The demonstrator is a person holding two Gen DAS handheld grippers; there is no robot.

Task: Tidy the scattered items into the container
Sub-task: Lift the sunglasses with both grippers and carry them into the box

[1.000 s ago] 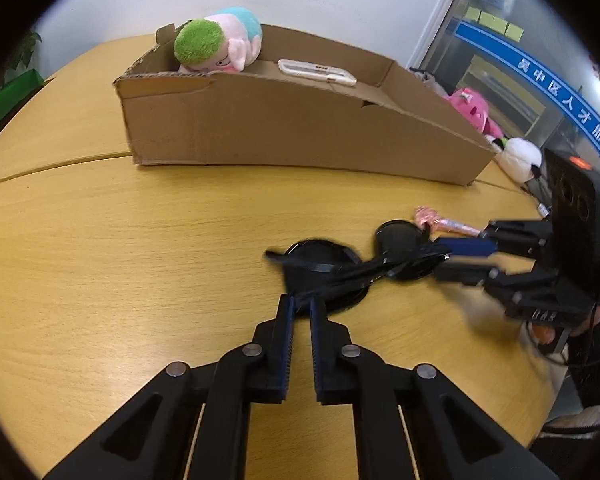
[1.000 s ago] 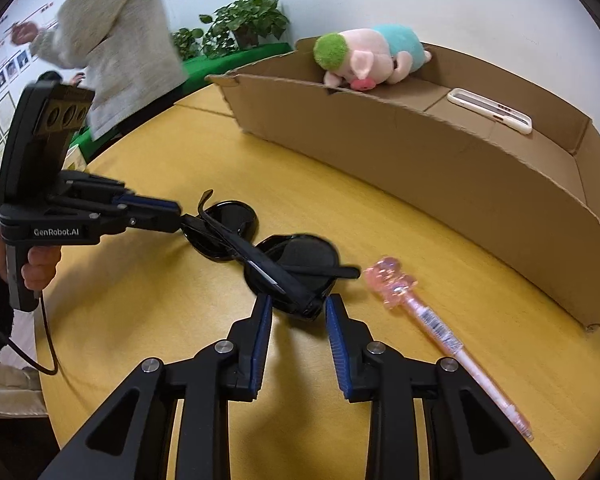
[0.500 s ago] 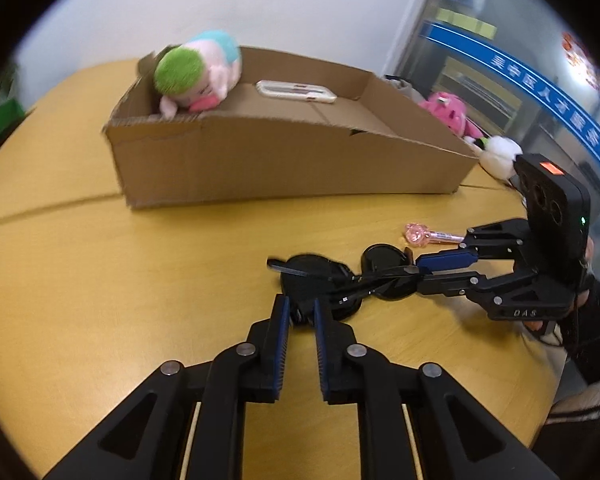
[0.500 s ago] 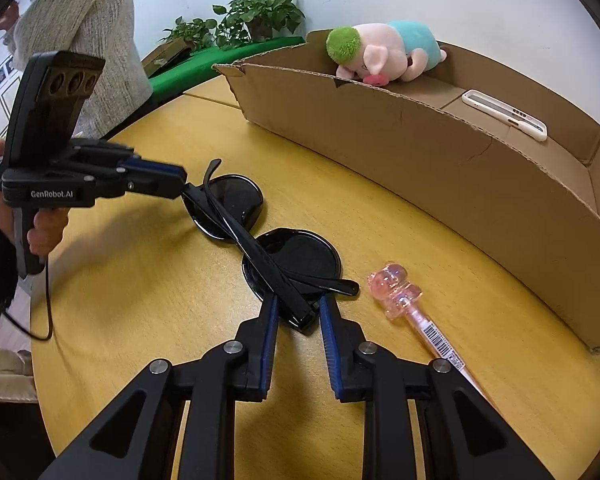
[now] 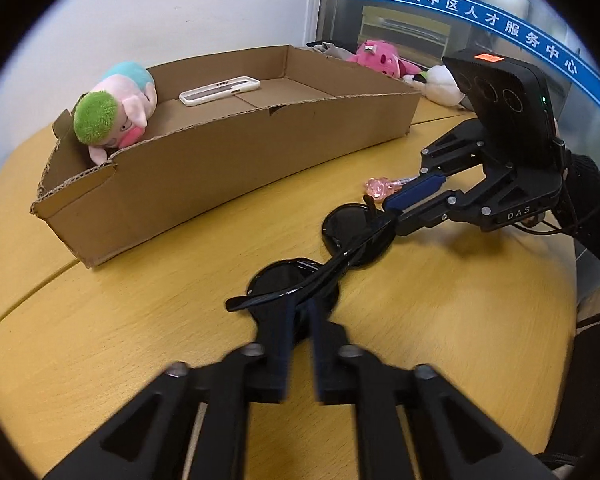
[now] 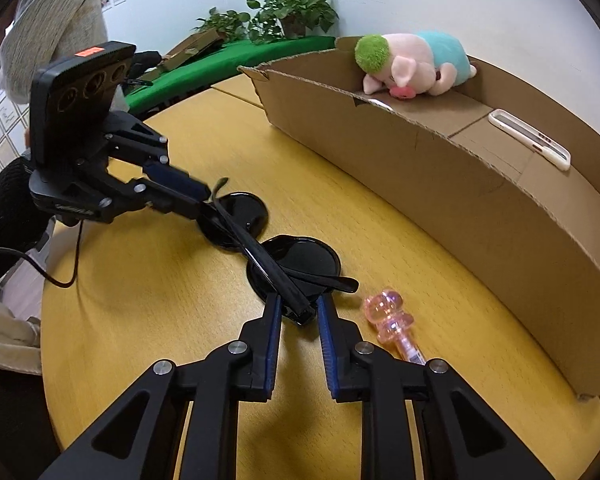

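Black folded sunglasses point(image 5: 292, 286) point(image 6: 300, 260) lie on the yellow wooden table. My left gripper point(image 5: 300, 308) is shut on the rim of the lens nearest it; in the right wrist view its tips point(image 6: 206, 200) pinch that end of the frame. My right gripper point(image 6: 298, 306) point(image 5: 384, 208) straddles the hinge corner at the other end, its jaws closing, the pads a sliver off the frame. A pink pen point(image 6: 392, 320) point(image 5: 376, 186) lies beside the right fingers. The cardboard box point(image 5: 220, 168) point(image 6: 460, 200) holds a pig plush point(image 5: 116, 108) and a white phone case point(image 5: 220, 90).
Pink and white plush toys point(image 5: 380, 56) sit behind the box's far end. A person in a light sweater point(image 6: 52, 40) stands beyond the table's left edge, near potted plants point(image 6: 292, 12). A cable point(image 6: 60, 276) trails from the left gripper over the table edge.
My left gripper rolled, slid onto the near lens rim and shut on it. My right jaws narrowed around the hinge corner. The sunglasses stayed where they lay.
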